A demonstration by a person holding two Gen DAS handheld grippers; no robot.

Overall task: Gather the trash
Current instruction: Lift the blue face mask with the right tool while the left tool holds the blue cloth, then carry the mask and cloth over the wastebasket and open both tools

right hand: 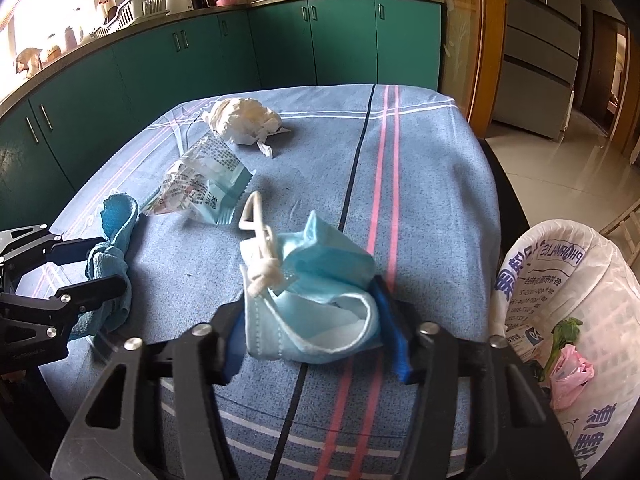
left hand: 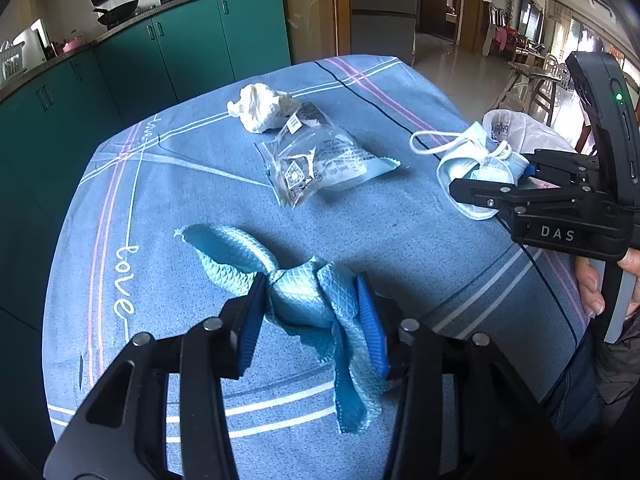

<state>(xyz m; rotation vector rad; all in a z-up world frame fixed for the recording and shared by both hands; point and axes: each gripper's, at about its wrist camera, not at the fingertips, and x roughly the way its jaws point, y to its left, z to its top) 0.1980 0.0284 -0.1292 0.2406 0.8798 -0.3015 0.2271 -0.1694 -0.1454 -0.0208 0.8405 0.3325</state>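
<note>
Kitchen with green cabinets [right hand: 280,40] along the wall, pots on the counter, and in front a table under a blue striped cloth [left hand: 400,232]. Four bits of rubbish on that cloth, none of them binned yet. Nearest the left gripper [left hand: 316,316], a crumpled blue rag [left hand: 304,300], pinched between the blue pads at a narrow-to-middling gap, its loose ends trailing onto the cloth. Between the fingers of the right gripper [right hand: 316,332], a folded blue face mask [right hand: 316,304] with white ear loops, pads pressed against both sides, mask low over the cloth near the table's right edge. Farther back and untouched: a clear printed wrapper [left hand: 320,164] about mid-table and, just beyond it, a wad of white tissue [left hand: 260,106]. Off the right edge of the table, a bin lined with a white printed bag [right hand: 560,280], open at the top, already holding some green leafy scraps, a small pink plastic bag and a printed packet. Judged progress: early to middle, two pieces gripped and ready to carry over, two more left to fetch afterwards.
</note>
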